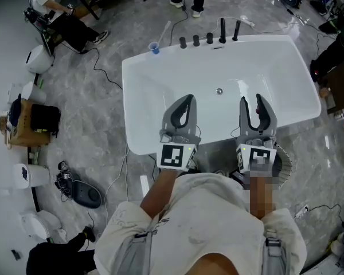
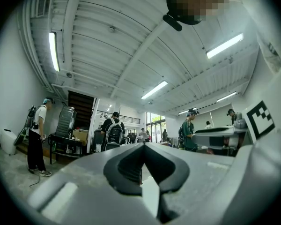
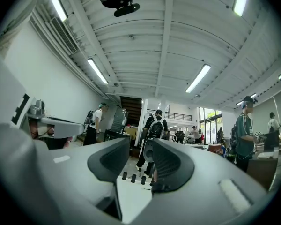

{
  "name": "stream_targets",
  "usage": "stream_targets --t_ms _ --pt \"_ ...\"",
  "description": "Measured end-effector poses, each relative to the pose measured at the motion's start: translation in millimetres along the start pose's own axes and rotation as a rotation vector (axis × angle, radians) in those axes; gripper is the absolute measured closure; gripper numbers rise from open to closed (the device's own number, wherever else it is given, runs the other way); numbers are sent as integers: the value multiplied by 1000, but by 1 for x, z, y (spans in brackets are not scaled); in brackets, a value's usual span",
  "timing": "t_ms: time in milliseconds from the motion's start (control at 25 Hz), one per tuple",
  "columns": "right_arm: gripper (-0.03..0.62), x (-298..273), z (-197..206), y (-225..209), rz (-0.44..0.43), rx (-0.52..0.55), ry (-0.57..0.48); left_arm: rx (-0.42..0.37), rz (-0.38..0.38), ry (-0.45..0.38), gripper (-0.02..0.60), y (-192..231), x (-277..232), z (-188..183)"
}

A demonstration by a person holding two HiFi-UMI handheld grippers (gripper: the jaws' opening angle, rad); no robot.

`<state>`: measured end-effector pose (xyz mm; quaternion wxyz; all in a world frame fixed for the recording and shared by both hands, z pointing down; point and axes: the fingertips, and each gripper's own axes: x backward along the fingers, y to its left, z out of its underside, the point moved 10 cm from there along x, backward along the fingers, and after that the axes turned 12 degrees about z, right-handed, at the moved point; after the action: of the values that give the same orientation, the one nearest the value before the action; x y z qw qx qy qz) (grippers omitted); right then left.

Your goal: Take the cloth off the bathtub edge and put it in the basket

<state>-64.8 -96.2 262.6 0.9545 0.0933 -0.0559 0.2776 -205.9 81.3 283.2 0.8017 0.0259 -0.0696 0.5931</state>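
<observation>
The white bathtub [image 1: 133, 113] fills the middle of the head view, and I see no cloth on its rim or anywhere else. My left gripper [image 1: 188, 98] hovers over the tub's near edge with its fingertips together and nothing between them; in the left gripper view the left gripper [image 2: 143, 146] points roughly level into the room. My right gripper [image 1: 251, 99] is beside it on the right, its jaws a little apart and empty. A pale ribbed basket [image 1: 284, 166] stands on the floor under my right hand, its inside hidden. The right gripper [image 3: 136, 148] looks over the tub [image 3: 129, 193].
Black tap fittings [image 1: 210, 38] line the tub's far rim, and a blue cup [image 1: 155, 48] stands at its far left corner. Cables [image 1: 112, 82] trail over the grey marble floor. A cardboard box [image 1: 24, 125] and white canisters are at the left. People stand behind the tub.
</observation>
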Motion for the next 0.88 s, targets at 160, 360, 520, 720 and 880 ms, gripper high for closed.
stream_targets --t_ms 160,360,520,720,880 --pt "472 4 0 -7 9 11 -2 8 11 -7 584 -3 -5 0" --pt "537 8 5 -14 33 3 -10 16 24 -7 584 -10 -12 1" --pt "569 7 5 -16 42 6 -19 15 35 -11 584 -14 -18 0" --pt "591 12 2 -16 43 -2 -27 30 36 -19 584 -18 -17 -3" --pt "592 10 3 -15 35 6 -15 27 36 -18 584 -17 -18 -2"
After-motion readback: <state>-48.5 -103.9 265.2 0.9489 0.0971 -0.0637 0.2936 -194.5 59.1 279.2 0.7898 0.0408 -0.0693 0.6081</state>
